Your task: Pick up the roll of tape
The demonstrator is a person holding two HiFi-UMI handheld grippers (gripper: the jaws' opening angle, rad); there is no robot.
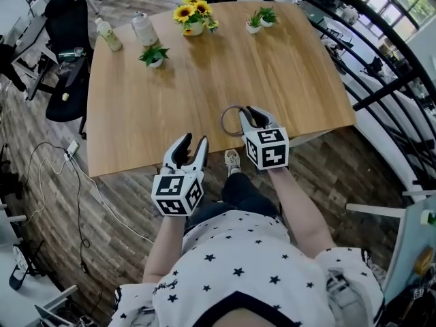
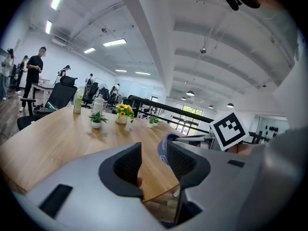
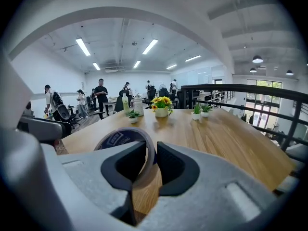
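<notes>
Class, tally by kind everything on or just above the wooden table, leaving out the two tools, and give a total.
bottles: 2
small green potted plants: 3
pot of yellow flowers: 1
roll of tape: 1
Total: 7

My three cameras on one table (image 1: 136, 107)
Head view looks steeply down from the near edge; both gripper views sit low, facing far across to the same flower pot (image 3: 161, 109).
</notes>
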